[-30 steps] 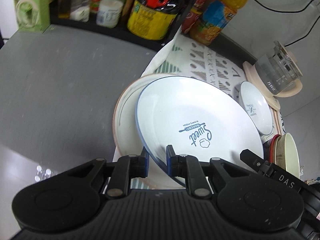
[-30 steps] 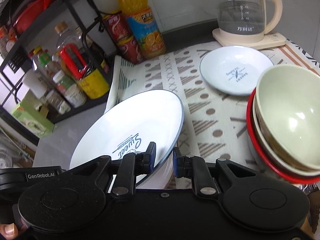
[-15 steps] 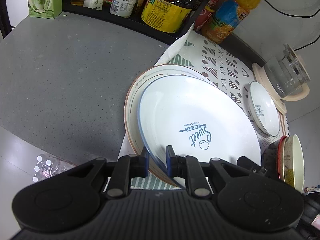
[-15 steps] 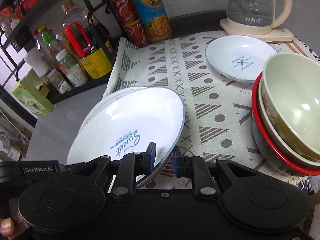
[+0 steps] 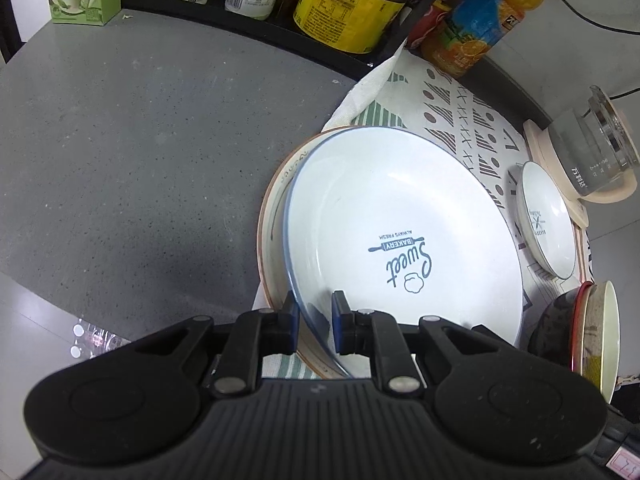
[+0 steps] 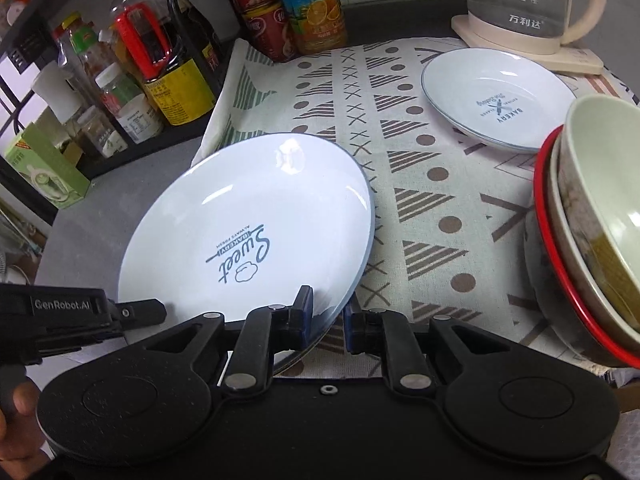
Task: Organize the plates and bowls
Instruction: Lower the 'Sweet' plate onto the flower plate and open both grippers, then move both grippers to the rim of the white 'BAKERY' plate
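Two grippers pinch one white plate [image 5: 404, 240] by its near rim, left gripper [image 5: 313, 322] and right gripper [image 6: 327, 318]; it hangs tilted just over a brown-rimmed plate [image 5: 276, 216] on the cloth [image 6: 408, 184]; stacked bowls [image 6: 592, 232] stand right; a small plate [image 6: 500, 100] lies beyond.

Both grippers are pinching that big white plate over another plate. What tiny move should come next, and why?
Probably lower it a little more, then let go. The white plate sits tilted over the brown-rimmed plate, with the left gripper and right gripper clamped on its near rim.
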